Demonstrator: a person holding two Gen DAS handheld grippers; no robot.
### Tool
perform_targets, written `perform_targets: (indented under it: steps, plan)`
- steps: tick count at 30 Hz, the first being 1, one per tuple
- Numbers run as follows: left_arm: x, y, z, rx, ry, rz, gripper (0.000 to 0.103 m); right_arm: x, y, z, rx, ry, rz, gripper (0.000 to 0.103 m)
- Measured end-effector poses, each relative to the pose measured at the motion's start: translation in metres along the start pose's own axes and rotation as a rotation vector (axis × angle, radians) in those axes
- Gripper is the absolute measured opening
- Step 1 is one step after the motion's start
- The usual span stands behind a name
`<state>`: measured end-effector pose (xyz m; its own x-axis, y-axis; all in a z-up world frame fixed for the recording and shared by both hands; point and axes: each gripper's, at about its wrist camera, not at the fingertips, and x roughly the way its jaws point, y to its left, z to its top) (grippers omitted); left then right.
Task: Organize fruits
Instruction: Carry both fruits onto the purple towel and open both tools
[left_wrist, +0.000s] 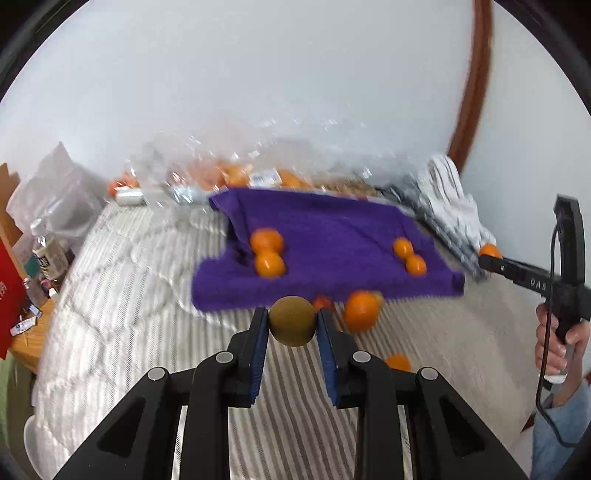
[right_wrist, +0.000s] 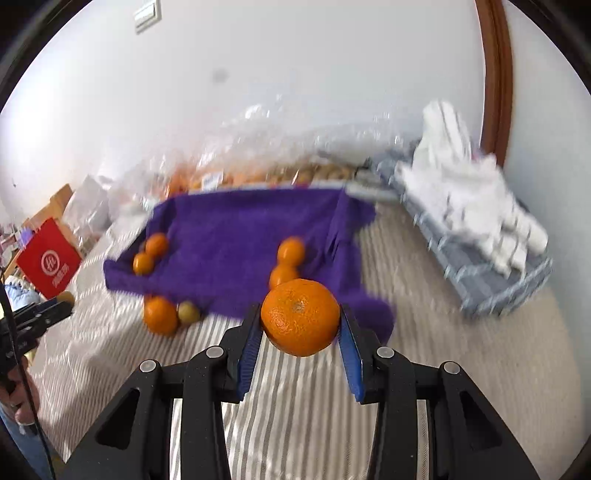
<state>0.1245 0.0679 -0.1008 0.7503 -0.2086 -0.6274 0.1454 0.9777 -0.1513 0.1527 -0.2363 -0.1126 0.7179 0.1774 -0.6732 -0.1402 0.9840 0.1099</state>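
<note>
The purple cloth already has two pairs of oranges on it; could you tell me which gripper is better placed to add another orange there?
Right: the right gripper holds an orange; the left gripper holds a brownish-green fruit.

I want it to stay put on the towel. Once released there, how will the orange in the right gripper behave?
The orange is round, so it will probably roll if dropped. The purple towel looks soft and four oranges already sit still on it, so a gentle placement should hold. Its peel looks firm.
</note>
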Motion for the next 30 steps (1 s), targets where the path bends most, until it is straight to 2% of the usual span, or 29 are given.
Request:
perform_targets:
  steps: [4, 10, 14, 18, 22, 28, 30]
  plan:
    - [0.007, 0.006, 0.043, -0.011, -0.041, 0.059, 0.025, 0.002, 0.0, 0.041, -0.004, -0.035, 0.01, 0.04]
    - [0.04, 0.005, 0.1, -0.055, -0.072, 0.07, 0.025, 0.031, 0.011, 0.097, 0.022, -0.062, 0.078, 0.04]
    - [0.072, 0.002, 0.119, -0.073, -0.065, 0.065, 0.025, 0.057, 0.02, 0.119, 0.008, -0.067, 0.081, 0.04]
    - [0.118, 0.005, 0.128, -0.086, -0.021, 0.067, 0.025, 0.09, 0.016, 0.125, 0.012, -0.044, 0.076, 0.04]
    - [0.167, 0.013, 0.13, -0.117, 0.059, 0.069, 0.025, 0.125, 0.005, 0.122, 0.032, -0.006, 0.064, 0.04]
    - [0.21, 0.025, 0.116, -0.164, 0.141, 0.051, 0.025, 0.17, -0.007, 0.103, 0.061, 0.114, 0.073, 0.04]
    - [0.219, 0.023, 0.113, -0.142, 0.186, 0.054, 0.025, 0.18, -0.008, 0.099, 0.071, 0.139, 0.088, 0.04]
